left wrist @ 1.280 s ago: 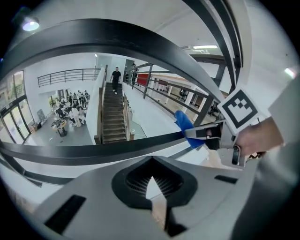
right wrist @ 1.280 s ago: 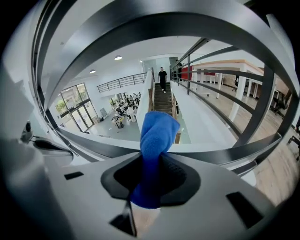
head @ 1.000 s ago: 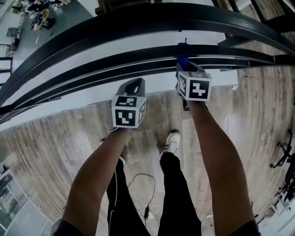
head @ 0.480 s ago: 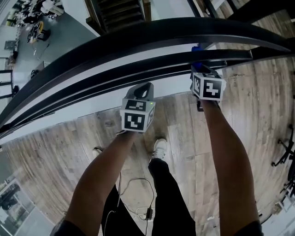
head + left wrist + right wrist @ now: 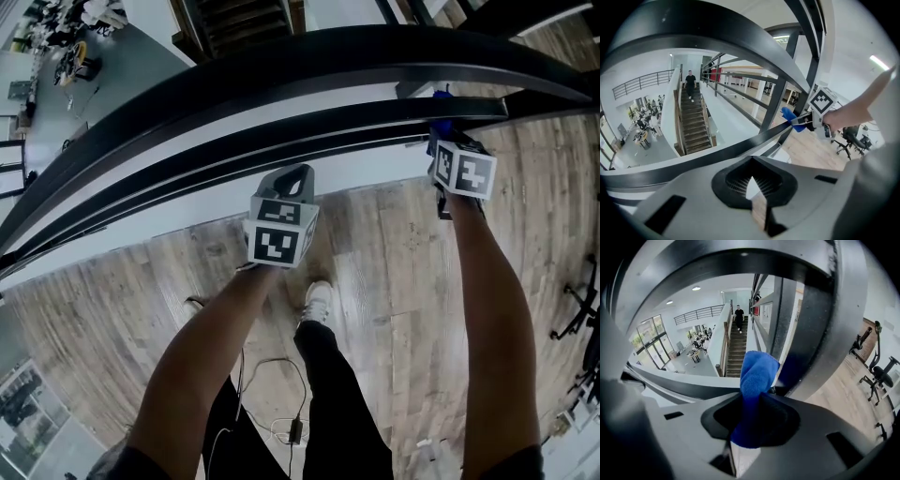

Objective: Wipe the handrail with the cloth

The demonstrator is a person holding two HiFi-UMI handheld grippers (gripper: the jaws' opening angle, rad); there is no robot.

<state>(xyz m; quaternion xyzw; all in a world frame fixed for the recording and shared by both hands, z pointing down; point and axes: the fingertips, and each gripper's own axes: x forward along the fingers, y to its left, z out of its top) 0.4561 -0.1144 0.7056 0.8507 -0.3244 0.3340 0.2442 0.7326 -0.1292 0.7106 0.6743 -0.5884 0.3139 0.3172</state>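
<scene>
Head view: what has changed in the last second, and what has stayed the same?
The right tongs, shut on the blue cloth, slid to the right along the rail, and the person's feet stepped the same way. The left tongs drifted only slightly right and stayed shut and empty.

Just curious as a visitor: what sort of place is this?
Probably an upper gallery in an office building: a dark handrail overlooks a staircase down to a hall with desks, and there are office chairs nearby.
</scene>
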